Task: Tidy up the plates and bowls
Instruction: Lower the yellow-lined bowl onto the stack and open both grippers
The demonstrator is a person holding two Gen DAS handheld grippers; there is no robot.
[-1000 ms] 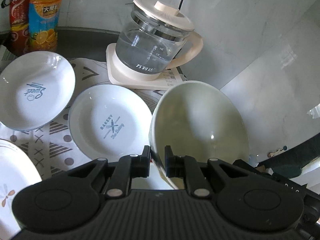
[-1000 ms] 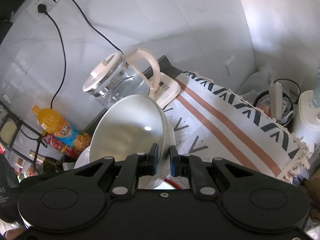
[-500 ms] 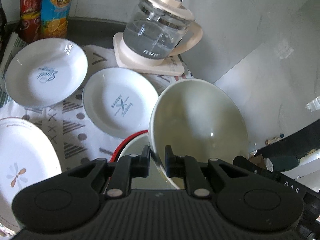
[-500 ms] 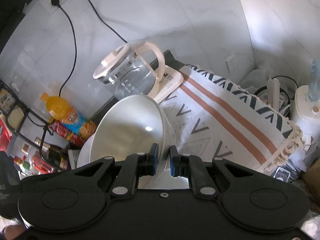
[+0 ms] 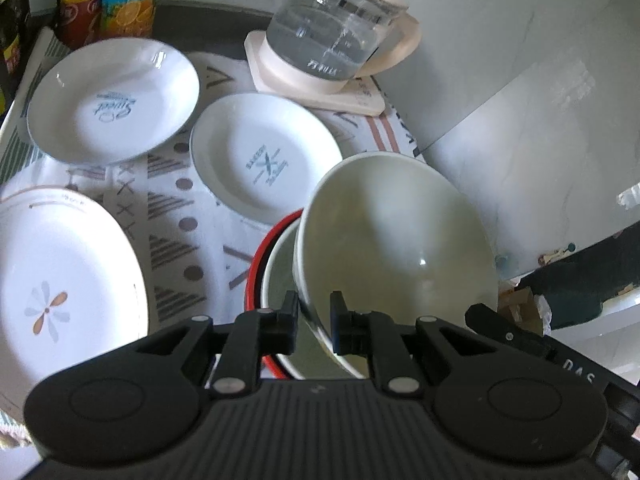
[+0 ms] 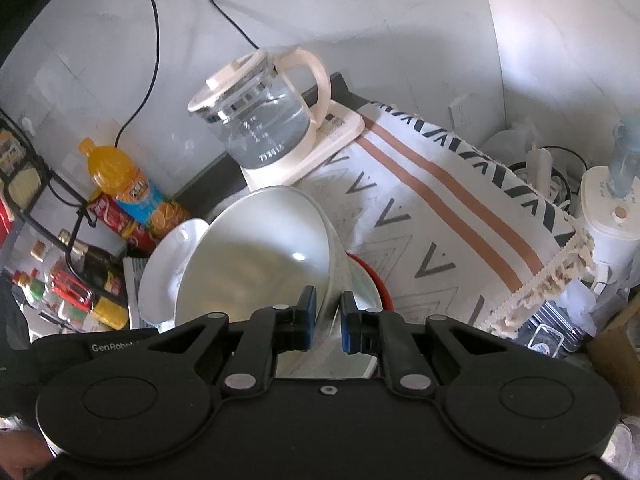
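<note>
A large cream bowl (image 5: 396, 240) hangs tilted, held by both grippers on opposite sides of its rim. My left gripper (image 5: 314, 322) is shut on the near rim; in the right wrist view my right gripper (image 6: 328, 320) is shut on the same cream bowl (image 6: 256, 256). Just below it sits a red-rimmed bowl (image 5: 276, 280) on the patterned cloth (image 5: 168, 208); its red edge (image 6: 376, 276) shows past the cream bowl. Three white plates lie on the cloth: a "Sweet" plate (image 5: 112, 100), a "Bakery" plate (image 5: 264, 156) and a flower plate (image 5: 52, 280).
A glass kettle (image 5: 336, 36) on its cream base stands at the back, by the wall. Drink bottles (image 5: 120, 0) stand at the back left. In the right wrist view a striped cloth (image 6: 452, 208) stretches right, with a white appliance (image 6: 608, 208) and clutter beyond its fringe.
Both grippers have carried the cream bowl back from the kettle and slightly down. The red-rimmed bowl and the flower plate have come into the left wrist view.
</note>
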